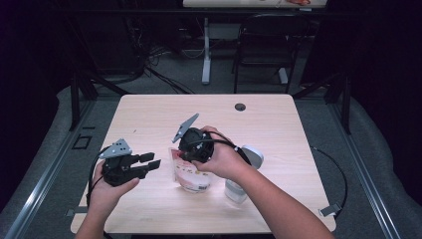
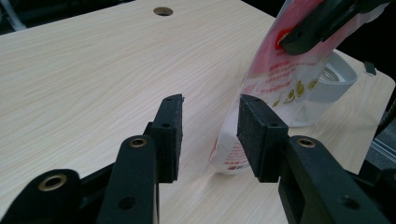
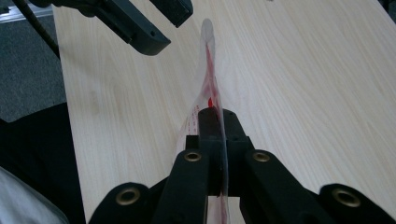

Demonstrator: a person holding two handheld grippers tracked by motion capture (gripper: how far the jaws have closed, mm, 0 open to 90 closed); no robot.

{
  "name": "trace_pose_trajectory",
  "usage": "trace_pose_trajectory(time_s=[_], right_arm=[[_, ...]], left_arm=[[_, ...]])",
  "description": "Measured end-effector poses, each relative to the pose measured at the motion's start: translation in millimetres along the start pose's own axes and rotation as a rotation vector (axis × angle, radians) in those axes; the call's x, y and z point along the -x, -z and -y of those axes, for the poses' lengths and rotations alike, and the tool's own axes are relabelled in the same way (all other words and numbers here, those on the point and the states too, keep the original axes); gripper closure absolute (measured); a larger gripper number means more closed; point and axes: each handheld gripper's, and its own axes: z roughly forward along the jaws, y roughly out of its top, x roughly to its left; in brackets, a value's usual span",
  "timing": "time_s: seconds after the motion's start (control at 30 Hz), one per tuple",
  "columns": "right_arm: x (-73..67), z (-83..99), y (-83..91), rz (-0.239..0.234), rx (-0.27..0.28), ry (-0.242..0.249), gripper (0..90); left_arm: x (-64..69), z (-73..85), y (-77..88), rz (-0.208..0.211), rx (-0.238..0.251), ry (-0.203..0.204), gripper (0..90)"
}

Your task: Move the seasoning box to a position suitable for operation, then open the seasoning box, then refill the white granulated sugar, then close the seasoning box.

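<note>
On the wooden table point(image 1: 149, 114), right gripper point(image 1: 191, 158) pinches an upright pouch point(image 1: 191, 177).

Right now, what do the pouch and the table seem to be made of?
The pouch looks like thin glossy plastic film: it is part see-through, printed red and white, and bends where the right tool pinches its edge. The table has a pale matte wood-grain top, probably laminate rather than solid wood.

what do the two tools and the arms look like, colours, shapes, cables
Both tools, left and right, are black with chunky bodies and two flat jaws with brass-ringed holes. Each carries a grey three-cornered plate on top and trails a black cable. The forearms are bare, no sleeves showing.
</note>
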Motion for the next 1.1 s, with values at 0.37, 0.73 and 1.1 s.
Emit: trace_pose_trajectory(time_s=[0.37,0.73,1.1], right_arm=[[-0.2,3.4,14.8,-0.008,0.032,-0.014,89.8],[-0.8,7.5,25.8,0.005,0.06,-0.01,89.8],[-2.2,11.3,36.3,0.007,0.08,-0.006,89.8]], left_arm=[[0.7,0.5,-2.8,0.002,-0.006,-0.001,57.0],[4.5,2.6,-11.6,0.022,-0.025,-0.01,56.0],[4.7,5.5,-16.9,0.05,-0.033,-0.015,53.5]])
